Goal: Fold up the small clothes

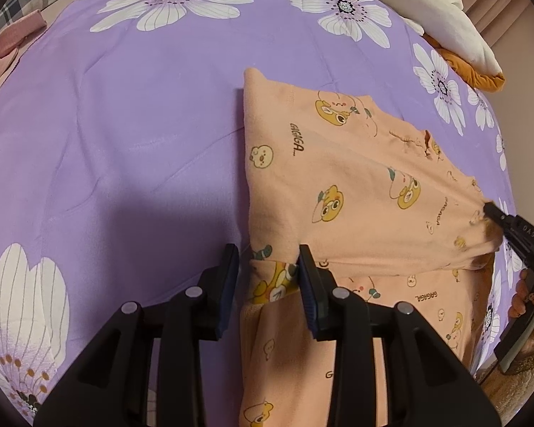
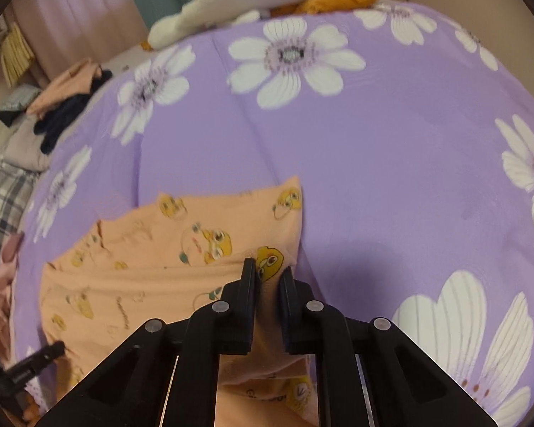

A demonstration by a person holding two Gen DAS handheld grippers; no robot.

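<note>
Mid-fold: peach garment (image 1: 341,185) lies on the bed (image 1: 131,114) with one flap doubled over the lower part, left tongs (image 1: 268,267) parted around its fold edge, right tongs (image 2: 267,274) narrow, pinching the opposite edge; final folds and flattening left, I judge.

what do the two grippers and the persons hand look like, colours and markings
Both grippers are matte black plastic with triangular cut-outs and round silver pins. The left gripper has dark blue pads on its fingers; the right gripper has plain black ones. The hand is bare, with a fuzzy tan sleeve.
</note>
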